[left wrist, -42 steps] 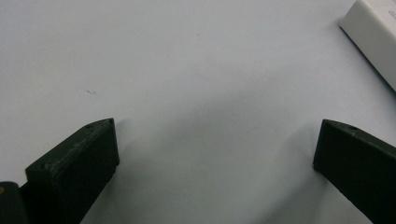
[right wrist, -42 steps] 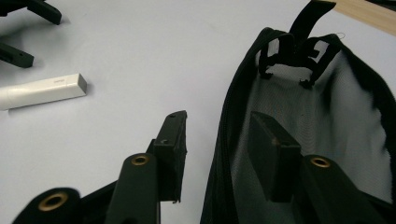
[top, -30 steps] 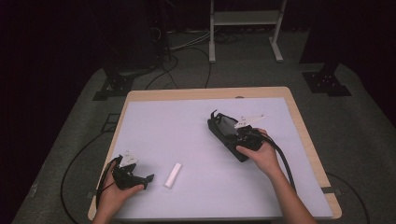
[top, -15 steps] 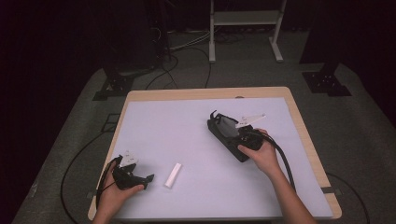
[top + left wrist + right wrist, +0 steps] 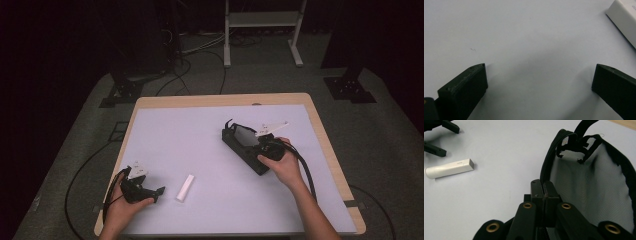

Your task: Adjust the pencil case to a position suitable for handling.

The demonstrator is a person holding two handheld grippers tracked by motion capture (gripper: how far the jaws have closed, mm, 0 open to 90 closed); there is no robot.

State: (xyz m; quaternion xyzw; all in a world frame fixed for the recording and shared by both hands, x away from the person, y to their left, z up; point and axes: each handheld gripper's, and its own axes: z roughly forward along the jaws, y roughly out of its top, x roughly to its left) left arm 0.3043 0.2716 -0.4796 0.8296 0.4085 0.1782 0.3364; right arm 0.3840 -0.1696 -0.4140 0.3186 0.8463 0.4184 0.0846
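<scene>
Scene: a person at a pale lilac tabletop (image 5: 200, 135), a claw in each hand.
Right claw (image 5: 545, 192): jaws together, pinched on the zippered edge of a black pouch (image 5: 245, 146). They have just been closing, with that edge between them.
Black pouch: lies directly under and ahead of the right claw, its mesh panel (image 5: 589, 185) spreading to the claw's right, a strap loop at the far end.
Left claw (image 5: 537, 77): jaws wide apart, nothing between them, low over bare tabletop.
White tube (image 5: 184, 187): lies flat just beside the left claw, past its right jaw, and well away from the right claw.
Likely step: holding the pouch so the tube can go in.
Risk: the pinch looks thin, so the fabric edge may slip free if pulled.
Risk: the round-ended tube may roll or skid away if the left claw closes off-centre.
</scene>
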